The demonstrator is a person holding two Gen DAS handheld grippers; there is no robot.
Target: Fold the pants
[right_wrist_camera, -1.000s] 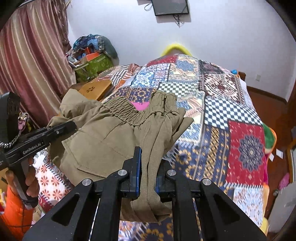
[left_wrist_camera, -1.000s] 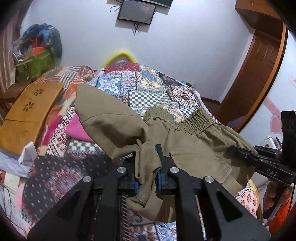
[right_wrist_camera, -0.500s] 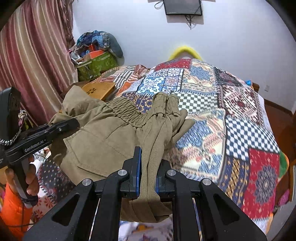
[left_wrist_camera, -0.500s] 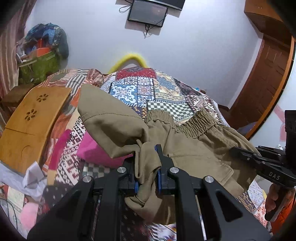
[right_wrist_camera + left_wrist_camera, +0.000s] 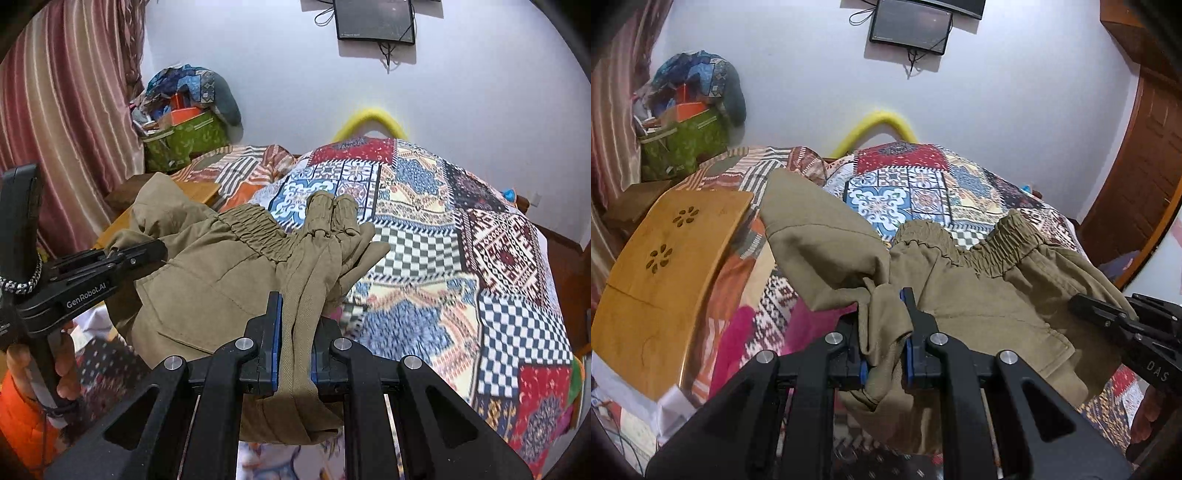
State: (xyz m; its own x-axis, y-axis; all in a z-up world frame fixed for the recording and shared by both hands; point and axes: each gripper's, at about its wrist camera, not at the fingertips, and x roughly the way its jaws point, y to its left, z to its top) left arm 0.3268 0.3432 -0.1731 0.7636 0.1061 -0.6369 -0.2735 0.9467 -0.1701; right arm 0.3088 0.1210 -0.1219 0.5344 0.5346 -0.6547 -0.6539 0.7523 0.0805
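Olive-khaki pants point(image 5: 975, 295) with an elastic waistband hang bunched in the air between both grippers, above the patchwork bed. My left gripper point(image 5: 884, 332) is shut on a gathered fold of the fabric, which spills below its blue pads. In the right wrist view the pants point(image 5: 207, 288) stretch leftward, and my right gripper point(image 5: 295, 339) is shut on a thick bundle of cloth near the cuffs point(image 5: 330, 206). The other hand's gripper body point(image 5: 85, 280) shows at the left, gripping the far side. The right gripper's body point(image 5: 1126, 332) appears at the right edge of the left view.
A patchwork quilt point(image 5: 461, 251) covers the bed. A wooden lap table point(image 5: 665, 273) lies on the left side with white paper point(image 5: 676, 406) below it. A green box of clutter point(image 5: 184, 140) stands by the striped curtain point(image 5: 62, 103). A screen point(image 5: 910, 26) hangs on the wall; a wooden door point(image 5: 1137, 155) is right.
Both grippers carried the pants forward over the bed toward the far wall, grips unchanged. The wall, screen and green box look closer, and the lap table has slid nearer in the left view.
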